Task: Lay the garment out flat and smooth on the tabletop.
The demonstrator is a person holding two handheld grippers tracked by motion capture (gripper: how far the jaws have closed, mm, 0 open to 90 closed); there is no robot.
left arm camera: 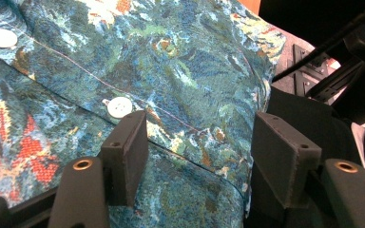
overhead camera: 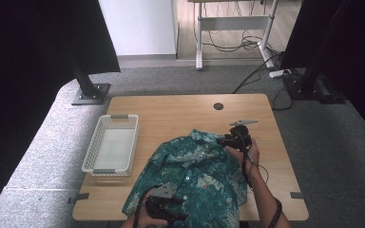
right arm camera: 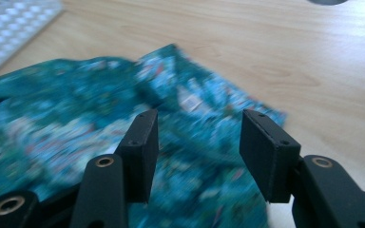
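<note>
High view — shirt between grippers

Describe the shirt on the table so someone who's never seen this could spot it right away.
On the wooden table, right of the white basket, lies a crumpled shirt. It is teal with a busy floral print and white buttons, the one soft, patterned thing there.

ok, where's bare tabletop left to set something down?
Free: the far strip of table beyond the basket and shirt, and the right edge outside the right gripper. Crowded: the near centre, under the shirt and left gripper.
</note>
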